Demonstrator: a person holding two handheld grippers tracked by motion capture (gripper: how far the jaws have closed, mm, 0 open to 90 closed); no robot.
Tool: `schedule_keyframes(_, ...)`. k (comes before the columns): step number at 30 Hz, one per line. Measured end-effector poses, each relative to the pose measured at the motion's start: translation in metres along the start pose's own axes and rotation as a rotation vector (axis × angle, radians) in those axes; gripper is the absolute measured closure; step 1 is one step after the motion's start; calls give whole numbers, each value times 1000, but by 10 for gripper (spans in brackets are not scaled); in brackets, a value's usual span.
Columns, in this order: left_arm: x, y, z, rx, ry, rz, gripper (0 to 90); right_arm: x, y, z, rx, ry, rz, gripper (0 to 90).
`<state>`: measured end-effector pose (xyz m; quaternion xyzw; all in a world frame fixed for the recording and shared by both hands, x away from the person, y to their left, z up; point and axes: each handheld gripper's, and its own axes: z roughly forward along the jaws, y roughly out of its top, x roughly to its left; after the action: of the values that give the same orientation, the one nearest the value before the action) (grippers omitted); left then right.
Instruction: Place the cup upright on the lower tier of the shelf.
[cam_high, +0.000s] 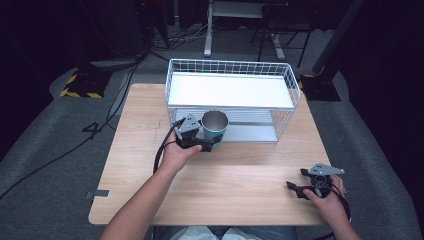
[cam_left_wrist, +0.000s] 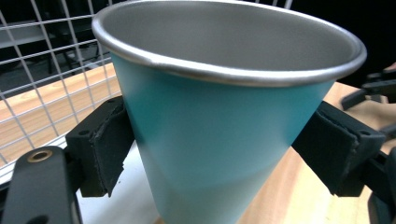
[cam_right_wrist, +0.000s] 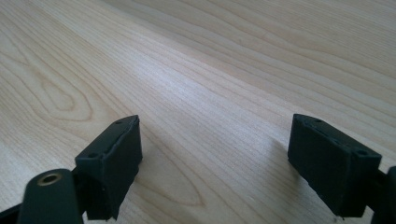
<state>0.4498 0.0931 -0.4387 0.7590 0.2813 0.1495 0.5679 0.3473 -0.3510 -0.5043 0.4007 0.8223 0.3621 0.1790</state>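
**Teal cup held at the basket's open front**

At the front edge of the white wire basket (cam_high: 232, 95), your left gripper (cam_high: 200, 144) has the teal metal cup with a bare steel rim (cam_high: 215, 128) between its jaws, a pad pressed against each side of the tapered wall about midway up. The cup stands upright, mouth open and empty, just at the basket's lower opening above the pale wooden table (cam_high: 150, 125).

Expect it to be light and stiff, with a smooth painted wall that narrows downward; judged from that taper, it could slide down through the pads if you loosen your squeeze. A hold higher up, just under the rolled rim, looks safer than one near the base.

Your right gripper (cam_high: 311, 186) rests low near the table's right front corner, jaws spread wide with nothing between them but bare wood grain.
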Motion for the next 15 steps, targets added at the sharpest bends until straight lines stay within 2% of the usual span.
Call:
schedule_keyframes(1, 3, -1, 5, -4, -1, -18, 164, 0, 0, 0, 0, 0, 0, 178)
schedule_keyframes(3, 4, -2, 8, -9, 5, -25, 164, 0, 0, 0, 0, 0, 0, 178)
schedule_keyframes(7, 8, -3, 18, -27, 33, -36, 164, 0, 0, 0, 0, 0, 0, 178)
schedule_keyframes(8, 11, -2, 22, -27, 52, -34, 164, 0, 0, 0, 0, 0, 1, 179)
schedule_keyframes(12, 16, -2, 30, -39, 65, -42, 164, 0, 0, 0, 0, 0, 1, 178)
schedule_keyframes(13, 18, -2, 32, -39, 69, -43, 164, 0, 0, 0, 0, 0, 1, 179)
schedule_keyframes(15, 19, -3, 35, -53, 84, -15, 164, 0, 0, 0, 0, 0, 1, 179)
